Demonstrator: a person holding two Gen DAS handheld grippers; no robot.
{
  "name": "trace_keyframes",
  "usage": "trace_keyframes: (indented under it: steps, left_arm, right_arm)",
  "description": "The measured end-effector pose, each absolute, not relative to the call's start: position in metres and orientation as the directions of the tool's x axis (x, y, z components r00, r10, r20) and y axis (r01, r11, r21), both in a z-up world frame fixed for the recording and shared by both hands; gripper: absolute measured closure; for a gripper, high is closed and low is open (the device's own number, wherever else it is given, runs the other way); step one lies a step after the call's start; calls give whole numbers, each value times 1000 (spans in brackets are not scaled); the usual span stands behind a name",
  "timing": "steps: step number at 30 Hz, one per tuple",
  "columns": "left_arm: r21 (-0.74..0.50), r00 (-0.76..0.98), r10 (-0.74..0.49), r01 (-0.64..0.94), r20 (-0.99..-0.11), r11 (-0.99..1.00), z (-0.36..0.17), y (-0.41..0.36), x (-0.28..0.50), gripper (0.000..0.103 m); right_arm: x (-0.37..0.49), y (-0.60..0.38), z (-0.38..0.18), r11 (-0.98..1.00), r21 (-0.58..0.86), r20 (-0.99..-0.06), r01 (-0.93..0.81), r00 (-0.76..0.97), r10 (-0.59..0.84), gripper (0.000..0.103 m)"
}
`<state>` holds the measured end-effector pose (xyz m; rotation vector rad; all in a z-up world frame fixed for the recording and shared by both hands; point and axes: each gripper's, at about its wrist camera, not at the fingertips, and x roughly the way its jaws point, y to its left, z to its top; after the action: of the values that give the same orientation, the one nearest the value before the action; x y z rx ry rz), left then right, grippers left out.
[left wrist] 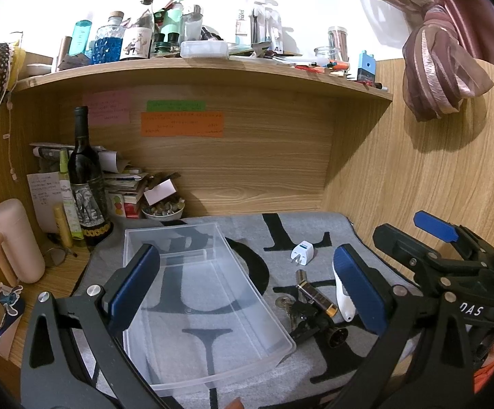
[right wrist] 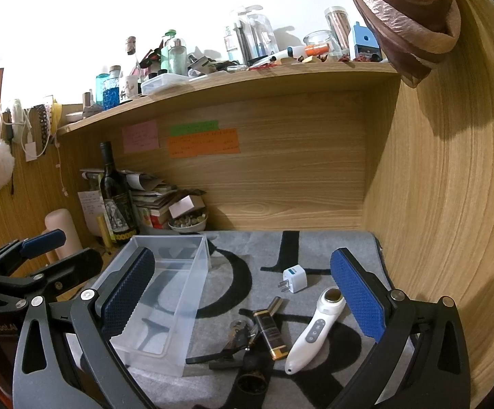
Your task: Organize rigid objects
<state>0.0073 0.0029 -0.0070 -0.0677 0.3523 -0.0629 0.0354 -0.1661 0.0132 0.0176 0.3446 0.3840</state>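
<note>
A clear plastic bin [left wrist: 199, 293] [right wrist: 160, 293] lies empty on the grey mat. Right of it lie a white plug adapter [left wrist: 301, 251] [right wrist: 294, 277], a black-and-gold lipstick tube [left wrist: 315, 294] [right wrist: 269, 332], a white handheld device [left wrist: 344, 301] [right wrist: 310, 332], a bunch of keys with a black clip [left wrist: 298, 313] [right wrist: 236, 337] and a dark round piece [left wrist: 337, 334] [right wrist: 251, 380]. My left gripper [left wrist: 247, 289] is open above the bin's right side. My right gripper [right wrist: 243, 300] is open above the small items; it also shows in the left wrist view [left wrist: 427, 235].
A wine bottle [left wrist: 86, 180] [right wrist: 115, 194], a pink flask [left wrist: 16, 242], stacked papers and a bowl of stones [left wrist: 163, 209] [right wrist: 187, 223] crowd the back left. A wooden shelf [left wrist: 195, 71] full of bottles hangs above. A wooden wall [right wrist: 451, 204] bounds the right side.
</note>
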Motion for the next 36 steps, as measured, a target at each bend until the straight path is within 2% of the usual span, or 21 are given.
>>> trace_keyframes:
  steps: [14,16,17,22,24,28,31,36]
  left_arm:
    - [-83,937,-99,76,-334,994,-8,3,9,0]
    - [-85,936,-95,70,-338,994,-9,5,10,6]
    - [-86,933,-94,68,-346,994,-9,6,12,13]
    - [-114,915,-85,44,-393,993,-16,21,21,20]
    - [-119,907,-70,22,-416,993,-19,30,25,28]
    - [-136,882,-55,-10,-468,991,-28,53,35,31]
    - [-131,861,-28,-45,-507,990,-35,70,41,38]
    - [-85,822,47,-116,-568,990,-54,98,47,40]
  right_arm:
    - [38,-166,8,931,52,-340,-361,870,356,0]
    - [39,-165,7,931,46,-342,-362,870,355,0]
    - [40,-164,7,931,42,-343,-362,870,354,0]
    - [44,-162,5,933,25,-356,-360,869,345,5]
    - [47,-162,3,935,17,-366,-355,868,337,8]
    - [55,-162,-2,939,3,-397,-345,861,318,14]
    - [60,-162,-7,941,-7,-418,-337,856,304,17]
    - [77,-169,-19,955,-2,-469,-296,844,261,23]
